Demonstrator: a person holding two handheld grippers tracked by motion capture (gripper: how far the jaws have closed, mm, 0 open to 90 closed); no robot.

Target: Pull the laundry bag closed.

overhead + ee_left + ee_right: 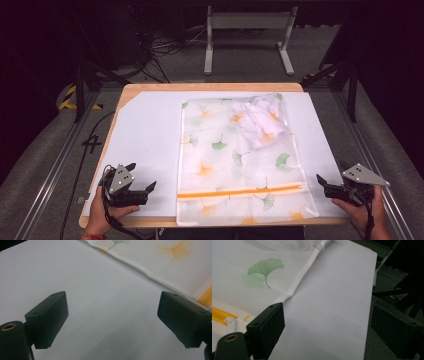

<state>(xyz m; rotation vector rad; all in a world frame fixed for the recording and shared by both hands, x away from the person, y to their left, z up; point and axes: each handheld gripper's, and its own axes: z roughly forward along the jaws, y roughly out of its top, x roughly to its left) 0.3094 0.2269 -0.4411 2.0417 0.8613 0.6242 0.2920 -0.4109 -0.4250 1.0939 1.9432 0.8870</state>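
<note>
Lying flat at the centre of the worktop [150, 90] is a translucent mesh laundry bag [220, 165] printed with green and orange ginkgo leaves, resting on a white sheet [145, 135] that is covering most of the wooden surface. An orange zipper [240, 192] is running across the bag near the person's edge, and appears to be closed. A crumpled white garment [260, 122] with the same leaf print is sitting at the bag's far right corner; whether it is inside the mesh or on top cannot be told.

The left claw [141, 179] is hovering over the bare sheet just beside the bag's left edge, jaws spread wide and gripping nothing. The right claw [322, 183] is waiting off the bag's near right corner, likewise spread and empty.

Risks, as judged from here: the mesh is thin and slack, so a claw closing on it may be pinching the sheet underneath as well and dragging both. Pulling from one side alone may be sliding the whole bag rather than opening it. The small zipper tab is likely to slip from broad jaws.
</note>
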